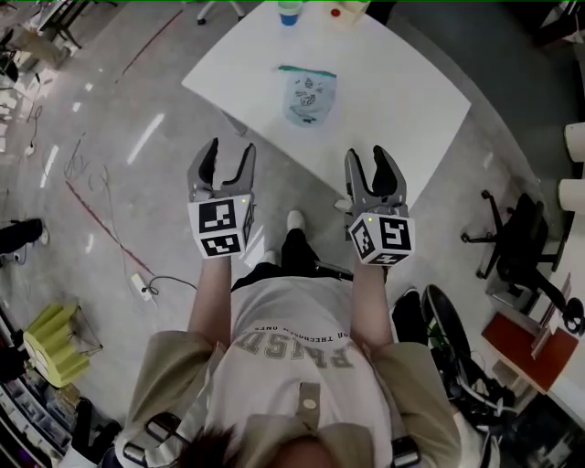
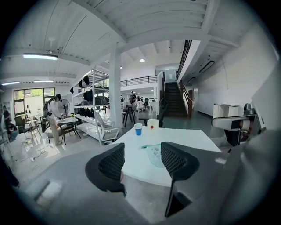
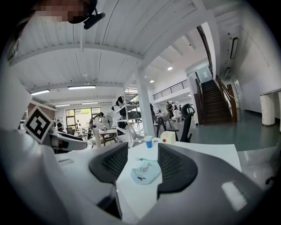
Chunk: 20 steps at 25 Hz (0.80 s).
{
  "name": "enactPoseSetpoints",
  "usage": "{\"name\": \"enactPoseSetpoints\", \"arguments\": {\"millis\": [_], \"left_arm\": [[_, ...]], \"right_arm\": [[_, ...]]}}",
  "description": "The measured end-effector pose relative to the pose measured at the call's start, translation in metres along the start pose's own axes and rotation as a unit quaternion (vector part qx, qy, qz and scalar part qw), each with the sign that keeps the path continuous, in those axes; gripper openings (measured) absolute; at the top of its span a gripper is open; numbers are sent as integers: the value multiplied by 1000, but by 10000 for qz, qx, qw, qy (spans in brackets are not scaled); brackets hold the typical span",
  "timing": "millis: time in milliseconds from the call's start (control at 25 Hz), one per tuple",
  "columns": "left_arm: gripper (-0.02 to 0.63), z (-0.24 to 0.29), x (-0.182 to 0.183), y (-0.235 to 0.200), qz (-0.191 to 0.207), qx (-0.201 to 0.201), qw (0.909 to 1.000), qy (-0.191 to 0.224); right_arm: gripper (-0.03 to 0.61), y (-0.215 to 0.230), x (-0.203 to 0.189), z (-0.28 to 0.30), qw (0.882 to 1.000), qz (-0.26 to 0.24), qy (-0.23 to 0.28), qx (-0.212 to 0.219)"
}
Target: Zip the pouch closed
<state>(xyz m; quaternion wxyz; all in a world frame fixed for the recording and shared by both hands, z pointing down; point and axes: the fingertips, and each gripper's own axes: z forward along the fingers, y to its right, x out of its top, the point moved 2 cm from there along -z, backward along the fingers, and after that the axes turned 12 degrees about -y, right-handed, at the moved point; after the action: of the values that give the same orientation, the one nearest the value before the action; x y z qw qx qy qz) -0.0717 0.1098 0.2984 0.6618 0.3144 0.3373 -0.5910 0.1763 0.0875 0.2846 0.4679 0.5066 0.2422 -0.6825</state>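
A pale blue see-through pouch [image 1: 308,95] with a green zip strip along its far edge lies flat on the white table [image 1: 402,101]. It also shows as the pouch [image 2: 153,154] in the left gripper view and the pouch [image 3: 145,170] in the right gripper view. My left gripper [image 1: 220,163] hovers open in the air short of the table's near edge. My right gripper [image 1: 373,167] is open too, over the table's near edge. Neither holds anything, and both are well short of the pouch.
A blue cup [image 1: 289,13] and a pale box with a red dot [image 1: 340,12] stand at the table's far edge. A black office chair [image 1: 516,242] sits to the right. Cables [image 1: 146,288] and a yellow-green object [image 1: 57,340] lie on the floor at left.
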Motion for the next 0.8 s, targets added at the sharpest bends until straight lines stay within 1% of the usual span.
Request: {"name": "enactPoseSetpoints", "arguments": {"millis": [80,240,360,640,800], "left_arm": [[272,10,9,3,-38,34,10000,-36],[272,29,19,6,-44,194,9998,22],[272,39,22,8,-117,243,9996,-107],[272,54,6,9,-159,312,9988,-335],[270,63,-12,8,-182,251,9982,-513]], "right_arm": [[187,10,8,11,10000,14,4,78],[187,28,15,31,9997,-15,-67,232],[187,39,17,45,9994,32,-119,313],[187,50,-5,58,9982,271,-383,383],[187,50,-17,64,9977,337,-430,392]]}}
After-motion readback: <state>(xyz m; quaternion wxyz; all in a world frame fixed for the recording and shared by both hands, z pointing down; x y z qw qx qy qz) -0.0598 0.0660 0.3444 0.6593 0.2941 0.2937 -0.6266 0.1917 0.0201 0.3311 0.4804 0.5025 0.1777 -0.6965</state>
